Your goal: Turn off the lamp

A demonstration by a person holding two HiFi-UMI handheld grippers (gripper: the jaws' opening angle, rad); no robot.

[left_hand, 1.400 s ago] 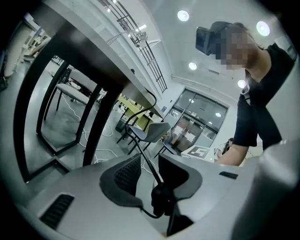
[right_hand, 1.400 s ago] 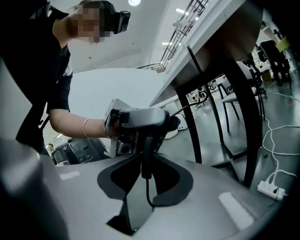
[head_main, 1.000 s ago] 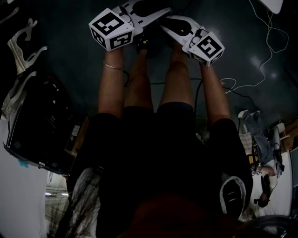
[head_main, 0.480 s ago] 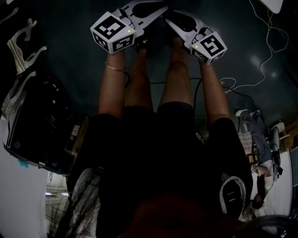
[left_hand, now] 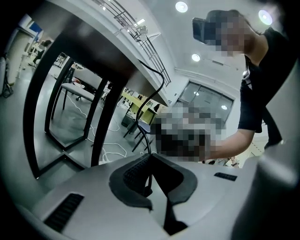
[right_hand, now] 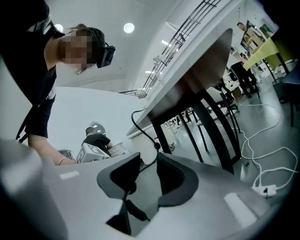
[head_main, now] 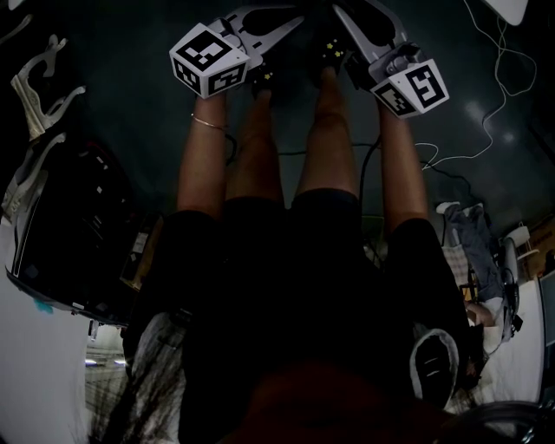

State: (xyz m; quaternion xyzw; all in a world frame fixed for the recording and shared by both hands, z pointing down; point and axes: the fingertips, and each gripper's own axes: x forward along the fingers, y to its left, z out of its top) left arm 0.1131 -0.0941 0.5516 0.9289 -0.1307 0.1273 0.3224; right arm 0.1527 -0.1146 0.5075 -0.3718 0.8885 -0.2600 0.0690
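Note:
No lamp shows clearly in any view. A thin black cord (left_hand: 146,140) hangs from the dark table (left_hand: 93,42) and runs down between the jaws of my left gripper (left_hand: 151,155). Their tips meet on the cord. In the right gripper view the same cord (right_hand: 136,125) carries a small dark knob (right_hand: 157,146) and passes through my right gripper (right_hand: 148,155). Those jaws have just been opening, and the pads stand apart from the cord. In the head view both grippers, left (head_main: 290,19) and right (head_main: 347,17), are held out above the person's knees.
Black table legs (right_hand: 213,136) stand close behind the cord. White cables (right_hand: 262,154) and a plug (right_hand: 265,190) lie on the floor, and another white cable (head_main: 486,113) shows in the head view. A black case (head_main: 69,234) sits at the left. A person (right_hand: 96,133) is far off.
My right gripper has swung to the right and upward in the head view, and its marker cube has turned. The left gripper has stayed almost where it was.

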